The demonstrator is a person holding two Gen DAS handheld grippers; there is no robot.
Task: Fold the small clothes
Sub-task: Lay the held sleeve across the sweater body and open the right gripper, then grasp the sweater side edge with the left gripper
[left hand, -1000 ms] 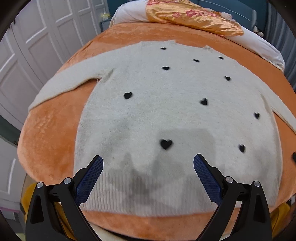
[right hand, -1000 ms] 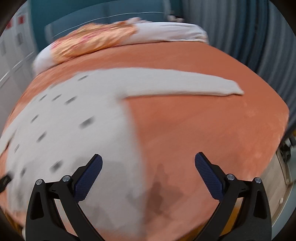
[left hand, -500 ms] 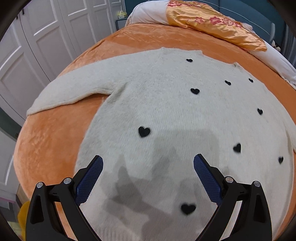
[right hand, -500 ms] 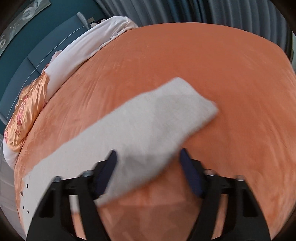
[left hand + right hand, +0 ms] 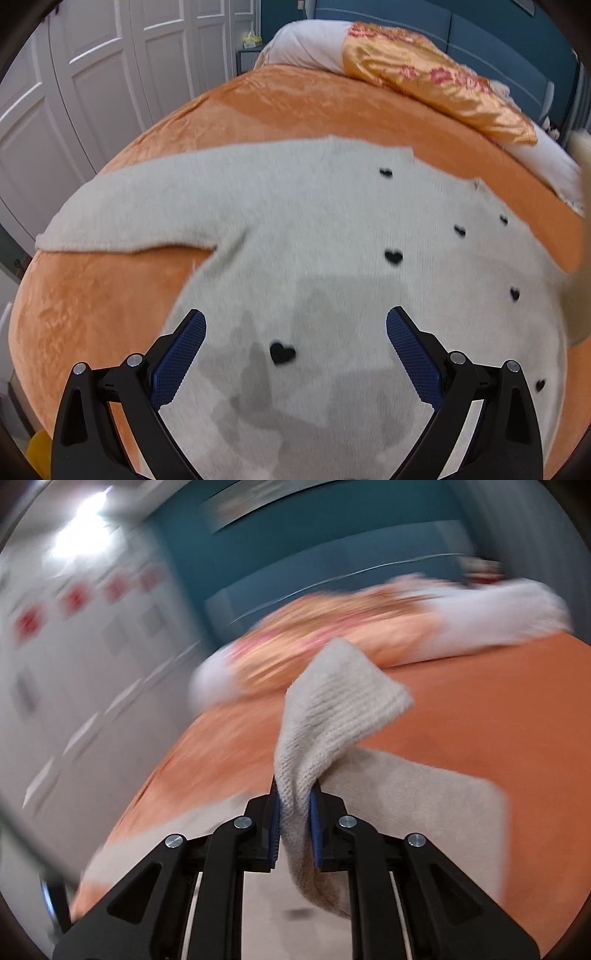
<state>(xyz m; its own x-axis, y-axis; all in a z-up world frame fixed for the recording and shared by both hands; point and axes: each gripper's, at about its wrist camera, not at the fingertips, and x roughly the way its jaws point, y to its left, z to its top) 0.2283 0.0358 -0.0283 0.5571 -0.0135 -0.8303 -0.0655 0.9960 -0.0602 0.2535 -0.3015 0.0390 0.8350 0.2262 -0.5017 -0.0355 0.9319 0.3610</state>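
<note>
The right gripper (image 5: 294, 827) has its blue-padded fingers (image 5: 274, 830) pressed together on the ribbed cuff of the cream sweater's sleeve (image 5: 332, 716). The knit is bunched between the pads, its free end flopping forward past the fingertips. The sleeve is raised off the bed, probably so it can be carried across the body for the first fold; pinching at the cuff gives control of the whole length. This view is heavily blurred, so little beyond the cuff can be read.

The left gripper (image 5: 295, 350) has its fingers (image 5: 177, 358) spread wide, holding nothing. It hovers over the lower middle of the fluffy cream knitted sweater with small black hearts (image 5: 332, 229), casting a shadow on the knit. Whether it touches the fabric is unclear. It seems placed to steady the body, or to reach the other sleeve (image 5: 129, 206), which lies stretched flat to the left.

The sweater lies spread face up on an orange plush bedspread (image 5: 92, 295), its neckline towards a gold floral pillow (image 5: 436, 85) at the headboard end. White panelled wardrobe doors (image 5: 92, 74) stand beyond the bed's left side. Folding appears barely begun.
</note>
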